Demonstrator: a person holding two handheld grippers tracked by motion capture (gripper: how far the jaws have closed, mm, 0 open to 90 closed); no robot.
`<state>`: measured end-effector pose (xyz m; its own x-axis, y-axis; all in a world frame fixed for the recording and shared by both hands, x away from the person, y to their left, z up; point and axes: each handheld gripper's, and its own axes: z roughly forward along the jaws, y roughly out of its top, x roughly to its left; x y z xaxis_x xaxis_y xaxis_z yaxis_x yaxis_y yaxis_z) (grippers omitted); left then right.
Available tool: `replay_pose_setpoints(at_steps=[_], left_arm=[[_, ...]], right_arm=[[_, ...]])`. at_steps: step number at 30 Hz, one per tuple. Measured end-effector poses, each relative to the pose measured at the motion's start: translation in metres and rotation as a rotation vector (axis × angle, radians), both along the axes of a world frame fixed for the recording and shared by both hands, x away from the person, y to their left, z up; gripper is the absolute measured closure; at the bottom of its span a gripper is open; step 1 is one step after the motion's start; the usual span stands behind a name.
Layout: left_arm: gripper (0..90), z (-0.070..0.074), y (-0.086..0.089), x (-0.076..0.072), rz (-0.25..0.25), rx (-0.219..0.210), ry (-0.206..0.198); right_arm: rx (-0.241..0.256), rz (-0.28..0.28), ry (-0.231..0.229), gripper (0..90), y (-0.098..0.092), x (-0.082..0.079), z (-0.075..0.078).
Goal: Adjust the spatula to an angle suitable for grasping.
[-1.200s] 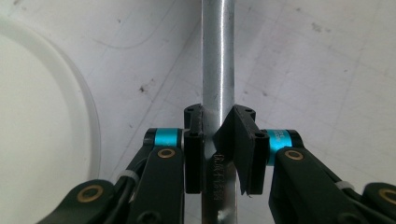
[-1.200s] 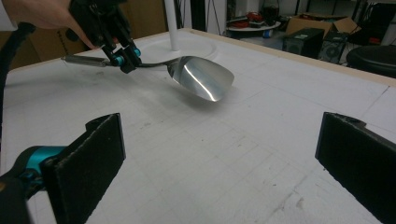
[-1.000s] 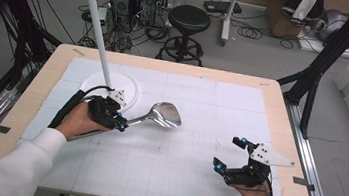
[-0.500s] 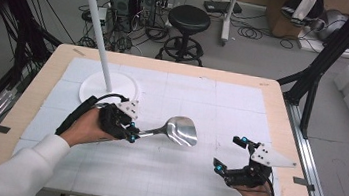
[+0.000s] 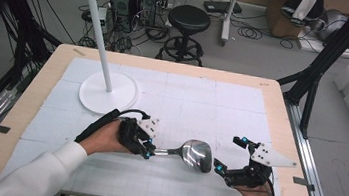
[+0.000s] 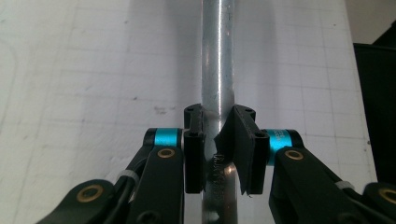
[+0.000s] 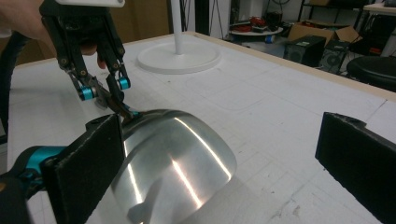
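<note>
Ladle point(image 5: 191, 154) lies low over the white gridded mat point(image 5: 202, 101), its long axis running across the table from the left gripper point(image 5: 147, 150) toward the right gripper point(image 5: 221, 168). The left gripper's 2 jaws are closed narrowly on the straight steel handle point(image 6: 217, 70), pads pressing both sides (stamped lettering shows on the handle between them). The bowl point(image 7: 173, 163) points at the right gripper, whose 2 jaws stand wide apart, 1 on each side of the bowl's rim, gripping nothing. The right gripper is therefore nearest the bowl end; the left owns the handle end. Material: polished metal, smooth, mirror-bright, deeply rounded bowl, likely slippery under flat foam-faced pads. A white hook stand point(image 5: 108, 87) with round base sits well apart, behind the left hand point(image 5: 101, 142).
</note>
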<state>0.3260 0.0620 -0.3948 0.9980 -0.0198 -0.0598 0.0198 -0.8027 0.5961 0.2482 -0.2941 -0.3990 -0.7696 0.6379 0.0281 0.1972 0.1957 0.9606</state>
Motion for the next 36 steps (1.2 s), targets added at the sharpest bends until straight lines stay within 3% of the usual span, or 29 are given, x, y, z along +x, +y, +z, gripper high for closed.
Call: replay_pose_setpoints(at_steps=[14, 22, 30, 31, 32, 33, 36], left_arm=[[74.8, -0.016, -0.019, -0.006, -0.069, 0.037, 0.013], [74.8, -0.026, -0.030, -0.005, -0.067, 0.051, 0.030], [74.0, -0.030, -0.031, -0.005, -0.064, 0.067, 0.020], [73.0, -0.029, -0.030, -0.006, -0.051, 0.046, 0.021], [65.6, -0.029, -0.030, -0.006, -0.051, 0.046, 0.021], [56.0, -0.027, -0.028, -0.004, -0.043, 0.014, 0.006], [42.1, -0.020, -0.023, -0.006, -0.013, -0.007, 0.000]], right_arm=[[-0.010, 0.012, 0.007, 0.4, 0.005, 0.000, -0.002], [-0.007, 0.009, 0.005, 0.4, 0.004, 0.000, -0.001], [-0.007, 0.013, 0.006, 0.4, 0.004, 0.001, -0.002], [-0.008, 0.013, 0.009, 0.4, 0.004, 0.000, -0.002], [-0.008, 0.013, 0.009, 0.4, 0.004, 0.000, -0.002], [-0.008, 0.013, 0.009, 0.4, 0.004, 0.000, -0.002], [-0.008, 0.010, 0.006, 0.3, 0.004, 0.000, -0.001]])
